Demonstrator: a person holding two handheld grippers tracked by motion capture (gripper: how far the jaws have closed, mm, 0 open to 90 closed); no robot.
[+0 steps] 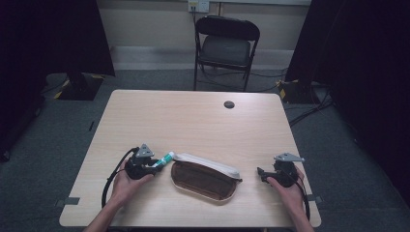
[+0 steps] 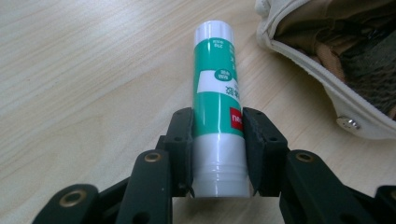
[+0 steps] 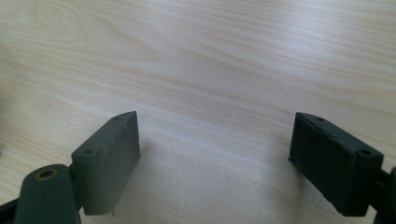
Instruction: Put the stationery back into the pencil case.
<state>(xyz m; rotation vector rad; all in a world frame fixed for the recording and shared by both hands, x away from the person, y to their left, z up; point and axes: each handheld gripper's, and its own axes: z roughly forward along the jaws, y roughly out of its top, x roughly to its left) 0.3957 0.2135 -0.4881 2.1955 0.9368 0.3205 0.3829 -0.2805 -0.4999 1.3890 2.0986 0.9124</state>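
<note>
Setting: you sit at a pale wooden table [image 1: 193,121], and your forearms come in over its near edge. A black folding chair [image 1: 226,46] stands on the floor past the far edge.

Left gripper: your left gripper [image 1: 153,166] sits near the near-left part of the table, held in your left hand [image 1: 126,181]. Its jaws are clamped on a glue stick [image 2: 218,102], one pad pressed to each side of the tube.

Glue stick: it is a white tube with a green label, gripped towards its lower white end. In the high view its free end points towards the pouch and lies just beside the pouch's left end. I cannot tell whether the stick touches the table.

Pouch: a long pencil pouch [image 1: 205,176] lies between your two hands, close to the near edge. It has a cream rim and a brown inside, and its mouth gapes open.

Right gripper: your right gripper [image 1: 261,174] is near the near-right corner, held in your right hand [image 1: 289,186]. Its jaws are spread wide apart over bare wood, with nothing between them.
</note>
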